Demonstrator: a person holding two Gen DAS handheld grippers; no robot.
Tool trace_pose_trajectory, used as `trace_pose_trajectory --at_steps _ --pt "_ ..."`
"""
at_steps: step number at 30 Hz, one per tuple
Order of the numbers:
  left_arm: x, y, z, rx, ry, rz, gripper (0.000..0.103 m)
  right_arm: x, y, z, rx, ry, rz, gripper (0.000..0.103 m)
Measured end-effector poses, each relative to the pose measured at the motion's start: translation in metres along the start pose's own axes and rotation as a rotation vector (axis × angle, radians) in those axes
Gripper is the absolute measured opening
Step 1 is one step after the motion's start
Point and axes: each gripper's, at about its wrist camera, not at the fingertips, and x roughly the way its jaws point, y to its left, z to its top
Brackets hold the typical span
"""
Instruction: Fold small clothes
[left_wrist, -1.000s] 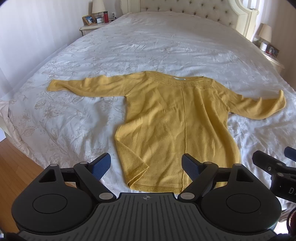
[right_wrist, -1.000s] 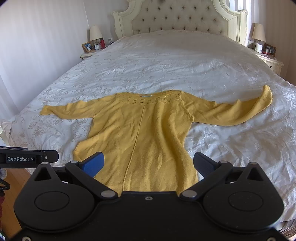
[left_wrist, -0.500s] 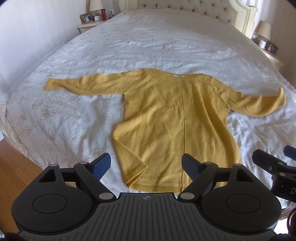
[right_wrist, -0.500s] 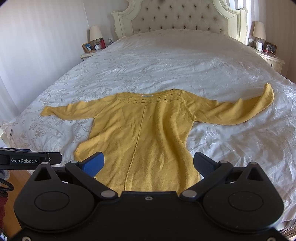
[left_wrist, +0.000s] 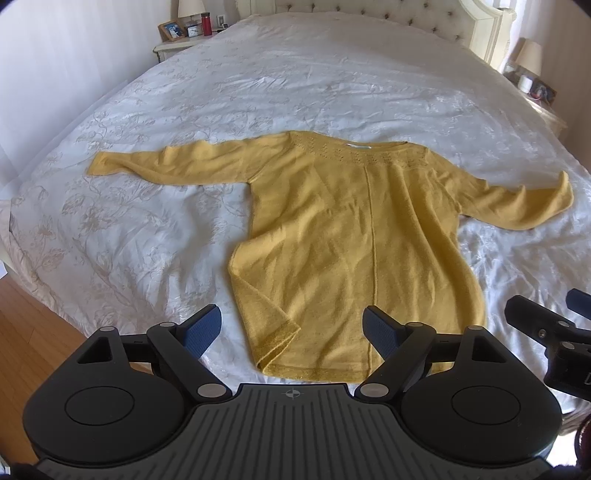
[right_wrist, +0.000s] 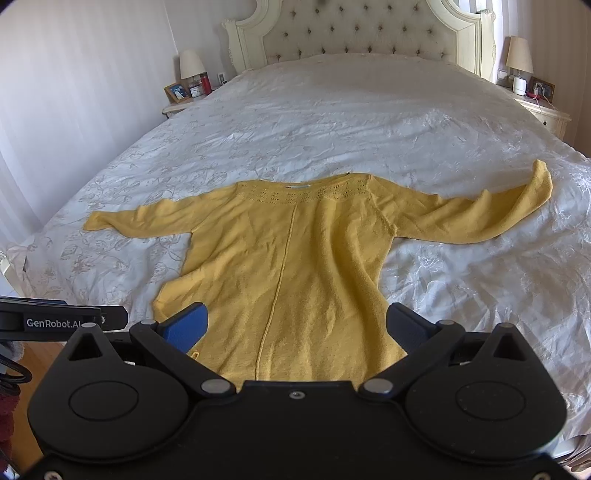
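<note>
Evidently laid out flat for folding: yellow sweater (left_wrist: 354, 240) spread face-up on the bed (left_wrist: 295, 92), sleeves out to either side, hem nearest. Left gripper (left_wrist: 291, 328) and right gripper (right_wrist: 295, 325) poised above the hem, fingers wide apart, holding nothing, ready to pinch.

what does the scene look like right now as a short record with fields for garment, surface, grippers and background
garment: yellow knit sweater, laid flat, both sleeves spread out to the sides, neckline toward the headboard, hem nearest the cameras
fold state: not yet folded; near-left hem corner slightly rumpled
surface: white floral bedspread
left hand-held gripper: open, empty, above the hem
right hand-held gripper: open, empty, above the hem
background: tufted headboard, a nightstand with a lamp on each side
</note>
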Motion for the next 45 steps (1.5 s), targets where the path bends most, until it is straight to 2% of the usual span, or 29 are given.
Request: trace_pose_trajectory --at_steps 21,24,29,35,36,39,40,45 --pt "-0.004 0.011 0.003 0.007 -0.017 0.041 0.083 -0.005 0.000 0.005 0.029 -0.016 0.014 0.102" --pt "-0.003 0.013 0.000 0.014 -0.017 0.048 0.078 -0.004 -0.001 0.003 0.045 -0.012 0.016 0.102" --pt "0.011 0.023 -0.014 0.003 0.022 0.050 0.053 0.000 -0.008 -0.002 0.080 0.005 0.021 0.102" --pt "0.033 0.031 -0.025 0.063 0.038 0.086 0.051 0.014 -0.015 -0.007 0.097 0.042 -0.009 0.101" --pt "0.038 0.030 -0.025 0.083 0.041 0.091 0.051 0.018 -0.016 -0.008 0.095 0.051 -0.013 0.101" --pt "0.055 0.028 -0.026 0.132 0.033 0.083 0.051 0.032 -0.020 -0.011 0.081 0.100 -0.025 0.084" --pt "0.060 0.026 -0.026 0.149 0.034 0.070 0.051 0.038 -0.020 -0.013 0.078 0.121 -0.034 0.081" --pt "0.091 0.019 -0.024 0.188 0.055 -0.001 0.051 0.063 -0.026 -0.018 0.081 0.201 -0.068 0.078"
